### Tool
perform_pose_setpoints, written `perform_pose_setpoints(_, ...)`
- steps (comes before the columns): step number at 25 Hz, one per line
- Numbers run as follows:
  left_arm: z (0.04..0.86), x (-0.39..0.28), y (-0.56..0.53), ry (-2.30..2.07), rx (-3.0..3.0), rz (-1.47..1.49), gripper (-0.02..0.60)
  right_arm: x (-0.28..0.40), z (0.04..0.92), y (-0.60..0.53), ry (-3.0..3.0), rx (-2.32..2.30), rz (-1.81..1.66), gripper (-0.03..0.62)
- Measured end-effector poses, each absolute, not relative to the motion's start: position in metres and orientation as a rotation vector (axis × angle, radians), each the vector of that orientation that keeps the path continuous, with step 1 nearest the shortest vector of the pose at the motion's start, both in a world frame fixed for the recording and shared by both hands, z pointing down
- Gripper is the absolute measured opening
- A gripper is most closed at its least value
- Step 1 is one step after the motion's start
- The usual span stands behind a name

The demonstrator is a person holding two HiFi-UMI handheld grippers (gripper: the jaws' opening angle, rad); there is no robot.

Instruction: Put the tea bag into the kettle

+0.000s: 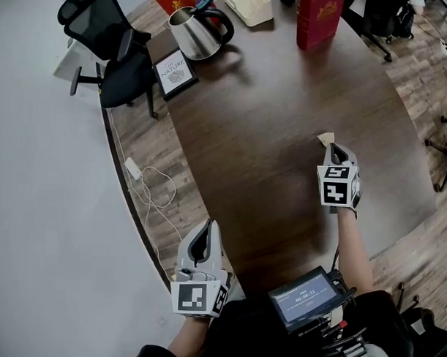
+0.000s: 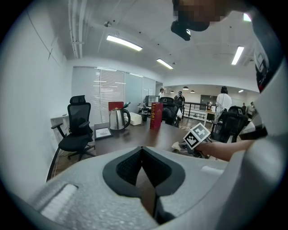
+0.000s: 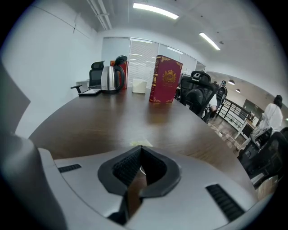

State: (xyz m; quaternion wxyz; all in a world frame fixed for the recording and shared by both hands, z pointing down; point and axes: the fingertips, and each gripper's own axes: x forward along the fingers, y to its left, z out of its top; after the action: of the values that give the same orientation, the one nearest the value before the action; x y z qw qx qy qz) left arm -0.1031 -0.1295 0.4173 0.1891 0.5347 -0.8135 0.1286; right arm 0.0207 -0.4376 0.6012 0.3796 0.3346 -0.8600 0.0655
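Note:
The steel kettle (image 1: 192,32) with a black handle stands at the far left end of the dark wooden table (image 1: 269,139); it also shows in the left gripper view (image 2: 118,119) and the right gripper view (image 3: 109,78). A pale tea bag (image 1: 326,138) lies on the table at mid right. My right gripper (image 1: 333,147) is shut on the tea bag's near edge, and the tea bag (image 3: 140,144) pokes out just beyond the gripper (image 3: 141,149) tips. My left gripper (image 1: 207,226) hovers at the table's near edge, its jaws (image 2: 142,149) closed with nothing between them.
A tall red box (image 1: 319,20) stands at the far side, and a white box (image 1: 248,5) and a framed sign (image 1: 176,74) sit next to the kettle. A black office chair (image 1: 107,49) is off the table's left end. A cable (image 1: 154,183) lies on the floor.

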Motion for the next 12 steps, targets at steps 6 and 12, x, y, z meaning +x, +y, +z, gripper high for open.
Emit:
perform_pose_setpoints(6,0.408,-0.096,-0.127,-2.295,1.529,0.348,0.005,0.035,0.576,-0.425,-2.236,0.857,0.178,0.008)
perform_pose_setpoints(12,0.4,-0.096,-0.119,-2.326,1.561,0.31,0.005,0.041,0.536,-0.401,-2.316,0.835,0.127,0.007)
